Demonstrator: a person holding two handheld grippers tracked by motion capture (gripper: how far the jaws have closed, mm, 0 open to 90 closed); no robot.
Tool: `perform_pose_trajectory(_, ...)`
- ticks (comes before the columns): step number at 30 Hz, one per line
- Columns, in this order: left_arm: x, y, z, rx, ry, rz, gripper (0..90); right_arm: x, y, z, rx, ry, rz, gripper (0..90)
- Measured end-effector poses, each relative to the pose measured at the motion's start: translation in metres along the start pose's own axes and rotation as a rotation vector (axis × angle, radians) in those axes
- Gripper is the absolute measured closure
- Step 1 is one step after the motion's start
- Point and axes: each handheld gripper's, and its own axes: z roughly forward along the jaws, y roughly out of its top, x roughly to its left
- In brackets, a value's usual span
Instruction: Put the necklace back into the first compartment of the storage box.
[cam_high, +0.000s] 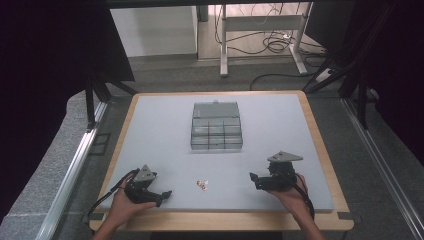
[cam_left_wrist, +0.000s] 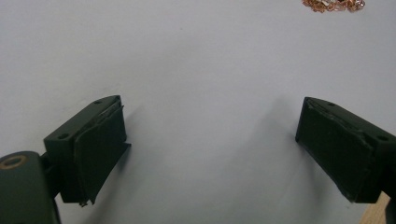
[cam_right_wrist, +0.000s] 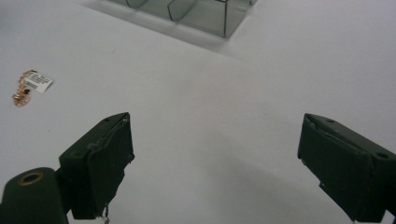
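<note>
Both grippers poised over the chain

Our left gripper (cam_high: 161, 195) waits, jaws apart and empty; the rose-gold tagged chain (cam_high: 202, 184) lies between the grippers, before the clear compartment box (cam_high: 216, 126). Our right gripper (cam_high: 254, 180), also gaping, should pinch it low.

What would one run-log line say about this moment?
left gripper: open, holding nothing | right gripper: open, holding nothing | jewellery piece: on mat between them | compartment box: open, behind

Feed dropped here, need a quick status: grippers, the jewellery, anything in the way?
Left gripper open, empty. Right gripper open, empty. Small rose-gold jewellery piece with tag on mat between them, untouched. Clear compartment box farther back; path clear.
</note>
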Motion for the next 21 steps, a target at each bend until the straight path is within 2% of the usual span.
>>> perform_pose_trajectory(6, 0.000, 0.000, 0.000, -0.001, 0.001, 0.001, 8.5, 0.011, 0.009, -0.004, -0.004, 0.072, -0.045, 16.9)
perform_pose_trajectory(8, 0.000, 0.000, 0.000, -0.002, 0.000, 0.000, 8.5, 0.015, 0.012, -0.004, 0.012, 0.090, -0.068, 19.4)
perform_pose_trajectory(10, 0.000, 0.000, 0.000, -0.002, -0.002, 0.001, 8.5, 0.018, 0.015, -0.005, 0.028, 0.093, -0.096, 20.5)
perform_pose_trajectory(13, 0.000, 0.000, 0.000, -0.004, -0.002, 0.001, 8.4, 0.021, 0.020, -0.008, 0.037, 0.108, -0.111, 22.4)
perform_pose_trajectory(21, 0.000, 0.000, 0.000, -0.001, -0.002, 0.000, 8.5, 0.034, 0.040, -0.017, 0.033, 0.118, -0.154, 25.8)
